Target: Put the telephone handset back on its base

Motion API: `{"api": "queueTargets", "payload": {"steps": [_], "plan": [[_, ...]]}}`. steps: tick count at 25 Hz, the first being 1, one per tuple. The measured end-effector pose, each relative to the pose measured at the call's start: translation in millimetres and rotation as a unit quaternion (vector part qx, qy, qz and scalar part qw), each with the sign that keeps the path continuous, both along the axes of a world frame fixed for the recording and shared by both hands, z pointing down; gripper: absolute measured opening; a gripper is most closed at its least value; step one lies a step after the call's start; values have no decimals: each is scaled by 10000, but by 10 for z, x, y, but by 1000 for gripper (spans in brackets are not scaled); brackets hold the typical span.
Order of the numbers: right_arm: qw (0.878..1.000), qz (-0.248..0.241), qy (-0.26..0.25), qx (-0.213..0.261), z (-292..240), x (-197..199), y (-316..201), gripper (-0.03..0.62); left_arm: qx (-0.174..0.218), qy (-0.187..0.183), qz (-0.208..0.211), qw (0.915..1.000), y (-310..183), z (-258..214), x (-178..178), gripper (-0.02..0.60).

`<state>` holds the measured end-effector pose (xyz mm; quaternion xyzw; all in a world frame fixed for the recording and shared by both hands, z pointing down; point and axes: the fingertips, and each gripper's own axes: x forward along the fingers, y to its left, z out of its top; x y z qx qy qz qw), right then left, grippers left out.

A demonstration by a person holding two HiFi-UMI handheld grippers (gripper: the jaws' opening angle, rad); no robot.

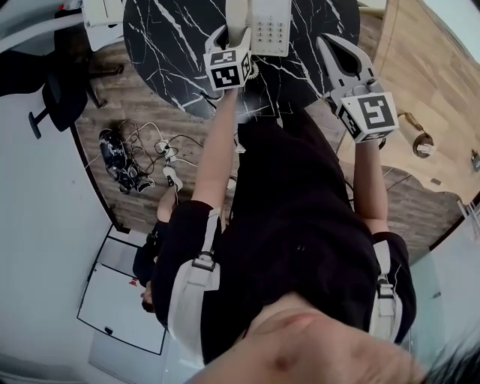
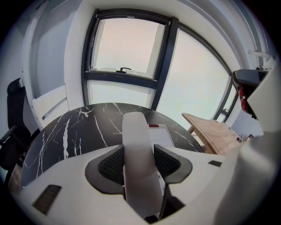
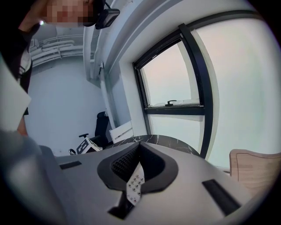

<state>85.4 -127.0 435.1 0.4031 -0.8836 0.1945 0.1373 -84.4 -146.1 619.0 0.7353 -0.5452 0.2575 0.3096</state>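
Looking down over our own dark shirt, we see the telephone handset (image 1: 237, 13) at the upper middle of the frame, over the black, white-veined counter (image 1: 172, 45), held in our left claw (image 1: 232, 37). It is a plain white bar, smooth and matte, with rounded edges and a rounded far end, and no buttons show on the side facing us. In the left gripper view it rises out of the left claw (image 2: 139, 160) at the centre of the frame, and the ribbed dark pads (image 2: 112, 165) are clenched against its two long sides. Just beside it, on the right in the head view, sits the telephone base (image 1: 271, 26), white too, with a block of small grey keys. In the left gripper view the base (image 2: 161, 137) shows behind the handset (image 2: 136, 140) with a small red patch at its far edge. We cannot tell whether the handset touches the base or hangs just above it. Our right claw (image 1: 341, 56) is at the upper right of the head view, over the counter's edge and apart from the telephone. In the right gripper view the right claw (image 3: 139, 147) is clenched on nothing, its tips meeting, with only a sliver of keypad showing through the slit lower down. A pale wooden surface (image 2: 210, 132) stands off the counter (image 2: 74, 127) at the right of the left gripper view.
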Motion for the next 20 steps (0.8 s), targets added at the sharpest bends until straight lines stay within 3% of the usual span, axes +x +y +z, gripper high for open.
{"api": "queueTargets", "payload": {"steps": [20], "plan": [[9997,-86,88,-208,165,-26,-42,29,-232,-244,-96,9994,-182,359,44,227]]}}
